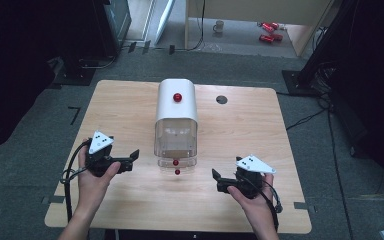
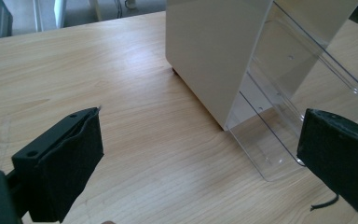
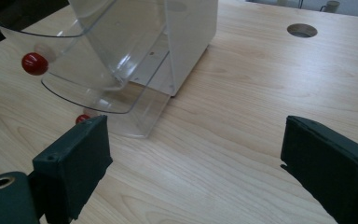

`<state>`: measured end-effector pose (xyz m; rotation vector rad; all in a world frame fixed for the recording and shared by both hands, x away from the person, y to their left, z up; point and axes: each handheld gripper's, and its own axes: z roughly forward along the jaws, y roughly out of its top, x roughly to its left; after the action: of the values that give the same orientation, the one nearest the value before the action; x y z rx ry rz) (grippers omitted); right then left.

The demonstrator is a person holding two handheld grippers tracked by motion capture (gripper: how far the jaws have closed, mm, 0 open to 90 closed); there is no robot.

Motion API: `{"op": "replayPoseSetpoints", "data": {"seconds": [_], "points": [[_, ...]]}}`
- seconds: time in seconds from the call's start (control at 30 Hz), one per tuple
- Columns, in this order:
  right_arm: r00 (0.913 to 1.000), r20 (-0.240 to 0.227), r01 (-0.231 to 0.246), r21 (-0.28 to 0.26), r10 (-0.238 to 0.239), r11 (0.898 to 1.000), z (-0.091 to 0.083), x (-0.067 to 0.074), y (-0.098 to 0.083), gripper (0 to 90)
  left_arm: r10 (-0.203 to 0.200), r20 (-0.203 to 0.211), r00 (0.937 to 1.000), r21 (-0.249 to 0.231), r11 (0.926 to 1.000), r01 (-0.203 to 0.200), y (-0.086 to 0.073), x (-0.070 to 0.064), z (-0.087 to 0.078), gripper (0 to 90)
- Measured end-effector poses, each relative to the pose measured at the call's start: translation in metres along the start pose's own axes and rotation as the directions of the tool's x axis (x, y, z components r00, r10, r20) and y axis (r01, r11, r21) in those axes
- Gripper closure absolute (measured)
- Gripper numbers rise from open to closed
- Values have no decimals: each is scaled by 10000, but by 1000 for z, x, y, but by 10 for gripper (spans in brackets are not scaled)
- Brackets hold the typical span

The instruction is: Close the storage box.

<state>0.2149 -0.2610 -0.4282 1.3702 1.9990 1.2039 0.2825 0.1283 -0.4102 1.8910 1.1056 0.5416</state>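
red floor items (image 1: 269, 31): too small | mug (image 3: 330, 5): cropped

text: none legible | labels: none | numbers: none | signs: none

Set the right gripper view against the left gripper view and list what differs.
Right gripper view alone: a red knob on a clear curved drawer front, a second red knob lower down, and a round hole in the table. Left gripper view alone: the cabinet's white side wall. Both: the clear-fronted cabinet, the wooden table, and open black jaws.
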Motion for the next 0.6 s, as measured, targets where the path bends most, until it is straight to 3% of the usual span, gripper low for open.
{"op": "replayPoseSetpoints", "data": {"seconds": [0.07,0.13,0.37,0.53,0.6], "points": [[9999,-97,44,-3,-44,10000,2,4,2,84,9,56,10000,-7,10000,-9,2,-2,2,2],[10000,-7,38,-194,-38,9998,3,9,4,166,46,77,10000,-8,10000,-46,4,-5,4,2],[9996,-285,25,-312,-34,9995,7,18,10,182,175,244,9995,-365,9992,-166,19,-14,10,63],[9981,-593,128,-315,-146,9994,12,29,14,212,54,471,9989,-709,9975,-21,29,-19,15,79],[9967,-788,184,-416,-216,9990,14,36,16,268,136,326,9994,-886,9960,-106,35,-25,18,155]]}}
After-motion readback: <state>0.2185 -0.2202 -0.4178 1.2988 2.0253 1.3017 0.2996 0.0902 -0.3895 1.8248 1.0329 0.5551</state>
